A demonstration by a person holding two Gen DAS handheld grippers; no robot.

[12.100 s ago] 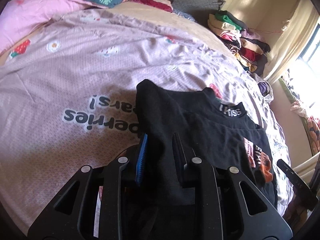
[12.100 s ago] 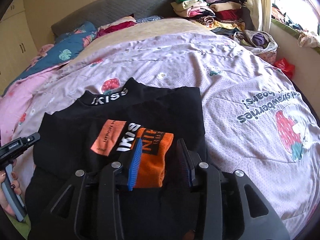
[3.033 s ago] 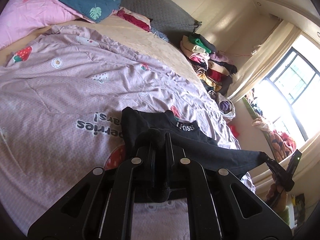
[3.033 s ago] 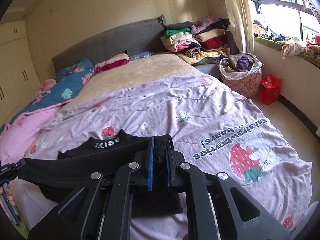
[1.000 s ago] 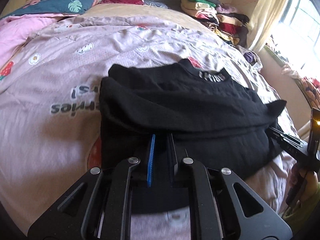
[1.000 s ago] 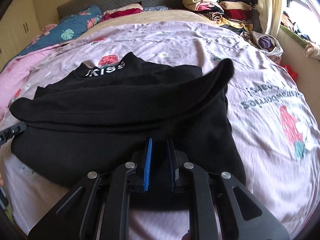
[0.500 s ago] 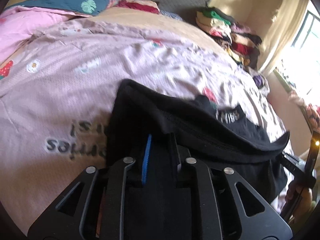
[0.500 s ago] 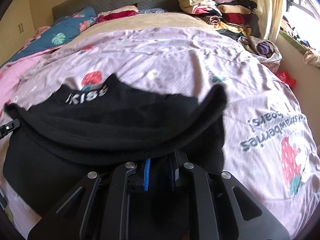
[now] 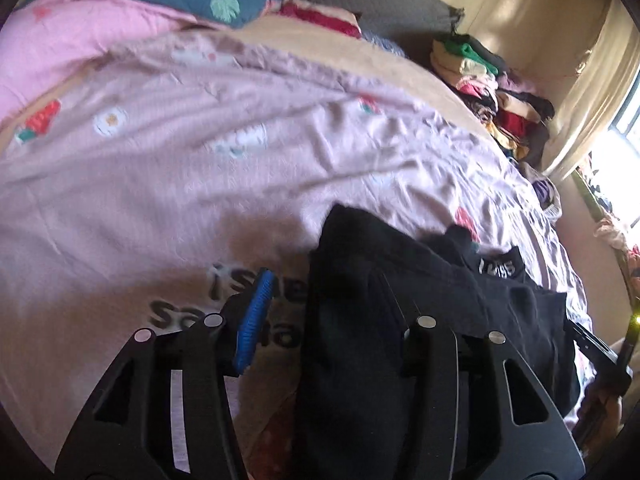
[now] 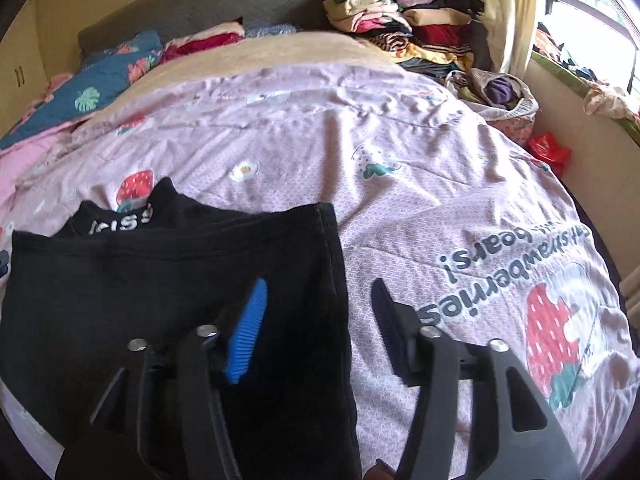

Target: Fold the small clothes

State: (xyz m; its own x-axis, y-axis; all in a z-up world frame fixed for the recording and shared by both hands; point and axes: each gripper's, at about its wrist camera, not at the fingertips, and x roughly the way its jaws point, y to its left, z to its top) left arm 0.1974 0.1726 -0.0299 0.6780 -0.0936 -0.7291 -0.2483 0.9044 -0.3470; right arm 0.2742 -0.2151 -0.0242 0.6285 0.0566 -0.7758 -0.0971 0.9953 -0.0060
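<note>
A black top (image 9: 380, 320) (image 10: 160, 288) lies folded on the pink strawberry duvet (image 9: 200, 168) (image 10: 400, 184), its hem edge laid up near the white-lettered collar (image 9: 498, 268) (image 10: 120, 222). My left gripper (image 9: 326, 314) hovers over the top's left edge. Its jaws are opening; the blue pad (image 9: 254, 320) stands clear of the cloth, and cloth lies between the fingers unpinched. My right gripper (image 10: 318, 320) is over the top's right edge with jaws opening. That edge lies loose between its blue pad (image 10: 246, 332) and black pad (image 10: 386, 320).
Stacked folded clothes (image 9: 492, 92) (image 10: 400, 20) sit at the bed's far right corner. A cloth basket (image 10: 496, 96) and red bag (image 10: 548, 152) stand on the floor by the window. A pink blanket (image 9: 60, 52) and blue quilt (image 10: 92, 88) lie at the head.
Both grippers went from shut on the lifted black fold to open. The fold that hung raised between them now lies flat on the top, close to the collar.
</note>
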